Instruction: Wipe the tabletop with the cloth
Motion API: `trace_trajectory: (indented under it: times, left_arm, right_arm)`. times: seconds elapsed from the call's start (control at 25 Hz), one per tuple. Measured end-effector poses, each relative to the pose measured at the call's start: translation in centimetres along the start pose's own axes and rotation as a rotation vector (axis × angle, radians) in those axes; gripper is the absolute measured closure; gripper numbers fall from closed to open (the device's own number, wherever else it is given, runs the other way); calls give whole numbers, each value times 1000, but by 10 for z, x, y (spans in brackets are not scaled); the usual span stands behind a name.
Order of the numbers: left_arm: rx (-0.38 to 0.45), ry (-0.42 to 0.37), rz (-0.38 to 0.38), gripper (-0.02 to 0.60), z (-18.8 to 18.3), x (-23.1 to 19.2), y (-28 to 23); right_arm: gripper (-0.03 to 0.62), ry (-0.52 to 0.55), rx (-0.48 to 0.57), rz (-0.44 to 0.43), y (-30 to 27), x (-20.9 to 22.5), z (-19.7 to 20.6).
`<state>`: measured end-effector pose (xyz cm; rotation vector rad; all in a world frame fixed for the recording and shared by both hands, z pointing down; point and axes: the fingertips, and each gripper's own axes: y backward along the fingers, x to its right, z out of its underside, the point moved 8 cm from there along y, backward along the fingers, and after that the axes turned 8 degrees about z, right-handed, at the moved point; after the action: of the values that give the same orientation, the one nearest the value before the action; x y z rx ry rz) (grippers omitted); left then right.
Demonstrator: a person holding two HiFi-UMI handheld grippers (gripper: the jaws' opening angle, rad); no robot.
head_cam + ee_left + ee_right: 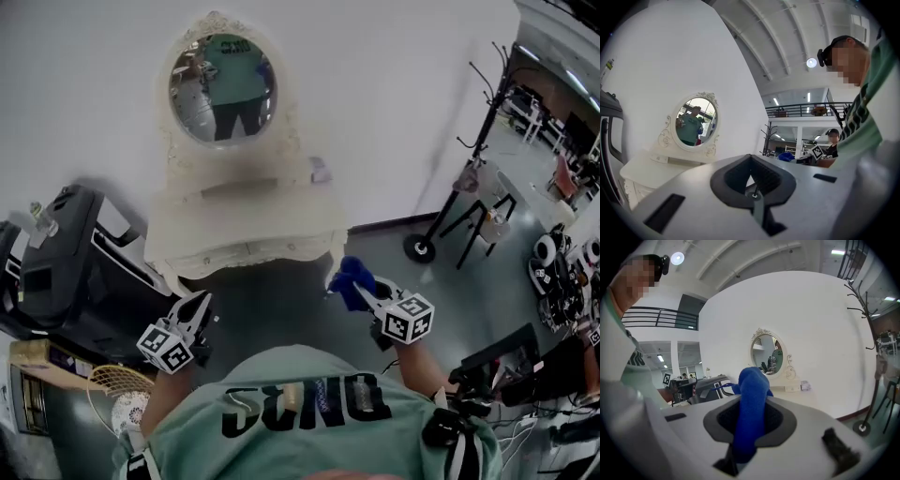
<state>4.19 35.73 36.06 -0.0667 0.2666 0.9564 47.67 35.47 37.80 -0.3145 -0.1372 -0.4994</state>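
Observation:
A white vanity table with an oval mirror stands against the wall ahead of me. My right gripper is shut on a bunched blue cloth, held in the air off the table's front right corner. In the right gripper view the cloth bulges up between the jaws of this gripper, with the tabletop beyond. My left gripper hangs below the table's front left corner, shut with nothing in it. In its own view the left gripper points past the vanity table.
A small box lies on the tabletop at the back right. A black machine stands close to the left of the table. A black coat rack and cluttered gear fill the right side. A white fan sits low left.

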Motion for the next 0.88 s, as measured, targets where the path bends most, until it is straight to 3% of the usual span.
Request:
trace_trajectory:
  times: [0.28,0.52,0.72,0.88]
  left_arm:
    - [-23,16,6,577,16,10,-40]
    - [-33,42,-54,577,23,-10,-36]
    - [3,84,-79,577,29,-93,-18]
    - [3,92,-43,577,20,-197,-6]
  right_arm:
    - [531,-25,-23,-2,1,43,17]
    - [531,-26,-86,-64,-49,48,23]
    - [531,0,-118,-82,-136,27,16]
    - [531,30,-125,-59,-232,-4,-3]
